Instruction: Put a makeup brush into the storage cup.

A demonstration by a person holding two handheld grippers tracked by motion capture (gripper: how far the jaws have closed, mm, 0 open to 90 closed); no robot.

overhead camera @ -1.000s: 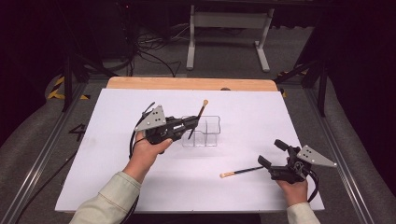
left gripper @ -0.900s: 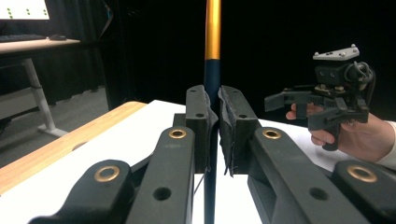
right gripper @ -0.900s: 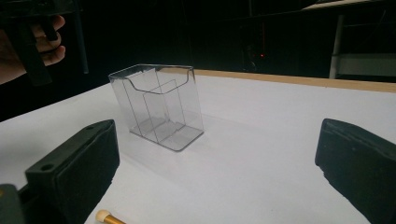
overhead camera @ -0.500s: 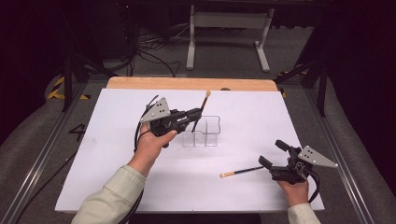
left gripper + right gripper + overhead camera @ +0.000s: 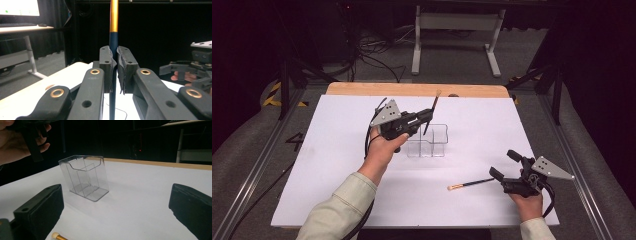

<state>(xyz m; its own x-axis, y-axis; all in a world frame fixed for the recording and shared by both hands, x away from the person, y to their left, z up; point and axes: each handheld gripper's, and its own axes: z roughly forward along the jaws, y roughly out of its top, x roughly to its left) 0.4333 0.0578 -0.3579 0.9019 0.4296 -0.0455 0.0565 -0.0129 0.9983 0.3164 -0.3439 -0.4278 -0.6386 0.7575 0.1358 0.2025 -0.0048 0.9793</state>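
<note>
The white table (image 5: 337,165) takes up the middle and lower part of the high view, with a strip of bare wood (image 5: 412,90) along its far edge. No brand, label or writing can be read on anything here. There is wide bare white surface at the left, along the near edge and at the upper right, so both hands have room.

The clear plastic box (image 5: 428,141), split into compartments, stands upright at the centre of the table, well apart from every edge. In the right gripper view it sits at upper left (image 5: 85,177), empty.

The left gripper (image 5: 426,116) hangs just above and left of the box, its jaws pinched tight on a brush (image 5: 430,114) with a dark handle and a gold band. In the left gripper view that brush (image 5: 114,25) runs straight up between the pads.

The right gripper (image 5: 499,176) rests at the lower right, jaws spread wide and holding nothing. A second brush (image 5: 472,183) lies flat on the table just left of it, its pale tip (image 5: 55,235) at the bottom of the right gripper view.
</note>
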